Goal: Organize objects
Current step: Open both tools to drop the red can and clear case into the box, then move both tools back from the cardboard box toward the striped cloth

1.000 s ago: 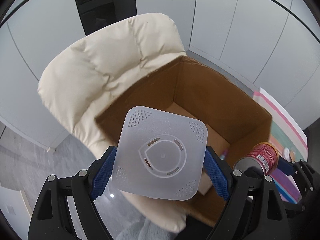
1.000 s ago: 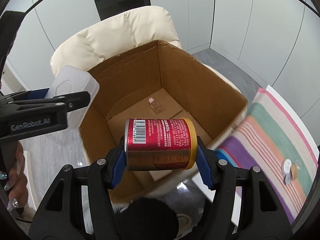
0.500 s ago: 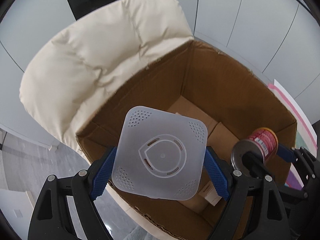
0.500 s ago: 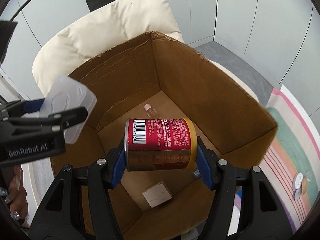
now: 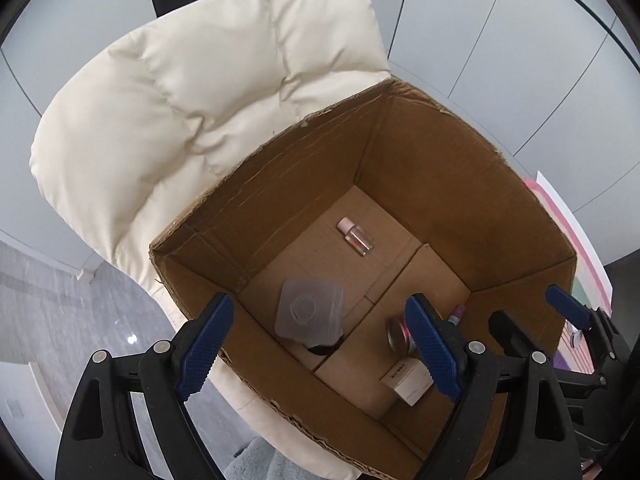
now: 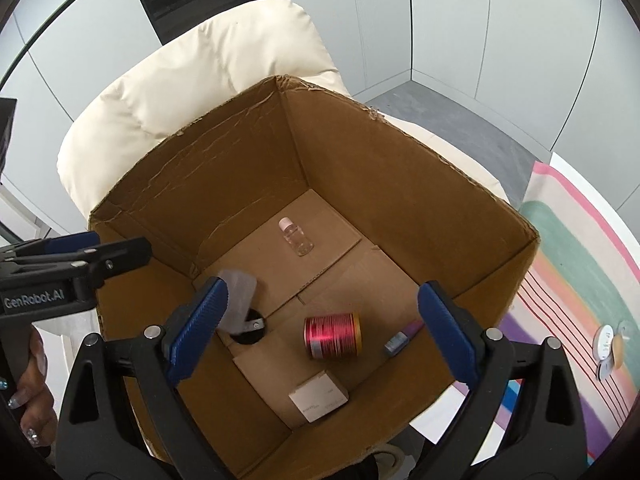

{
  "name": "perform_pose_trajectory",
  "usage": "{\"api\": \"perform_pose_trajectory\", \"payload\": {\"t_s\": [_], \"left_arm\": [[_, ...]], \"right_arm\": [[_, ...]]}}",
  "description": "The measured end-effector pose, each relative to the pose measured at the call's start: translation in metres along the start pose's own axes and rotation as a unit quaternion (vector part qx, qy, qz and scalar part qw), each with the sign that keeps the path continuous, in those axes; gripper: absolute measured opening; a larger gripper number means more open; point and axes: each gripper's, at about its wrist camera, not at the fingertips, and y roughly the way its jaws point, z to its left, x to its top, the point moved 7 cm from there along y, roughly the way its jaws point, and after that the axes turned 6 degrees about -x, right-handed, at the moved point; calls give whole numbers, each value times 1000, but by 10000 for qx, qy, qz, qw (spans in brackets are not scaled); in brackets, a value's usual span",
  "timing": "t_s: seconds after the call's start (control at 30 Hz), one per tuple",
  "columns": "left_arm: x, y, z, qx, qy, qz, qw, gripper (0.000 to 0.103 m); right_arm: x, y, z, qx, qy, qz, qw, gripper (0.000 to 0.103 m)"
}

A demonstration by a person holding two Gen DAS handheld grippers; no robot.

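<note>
Blue-padded jaws are spread wide on both the left gripper [image 5: 320, 340] and the right gripper [image 6: 322, 330] — nothing is held. Below them, inside the box [image 6: 192, 168], the can [image 6: 333, 336] and the tub [image 5: 310, 314] are seen. Blur on both suggests motion — the bottle [image 6: 297, 238] could be struck.

Can [image 6: 333, 336] in box [image 6: 400, 184], beside container [image 6: 239, 295]
</note>
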Motion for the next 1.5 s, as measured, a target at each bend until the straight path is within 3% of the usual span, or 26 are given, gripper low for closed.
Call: {"api": "perform_pose_trajectory", "payload": {"t_s": [0.3,0.53,0.63,1.1,1.5], "left_arm": [[2,-13,-5,-35,127,-144,9998,89],[-10,-38,-12,-304,-25,-257,9992,89],[-16,-49,-13,-215,39,-357,9991,89],[-77,-92,-13,-114,323,-435,9985,89],[-127,-105,-18,-163,469,-292,9983,89]], "right_arm": [[-2,-12,2,-47,30,-16,10000,98],[-15,-34,2,-166,17,-14,9999,98],[-27,-49,3,-219,13,-31,9998,98],[-72,-108,5,-313,57,-178,9993,98],[-111,-143,-5,-310,250,-209,9990,98]]}}
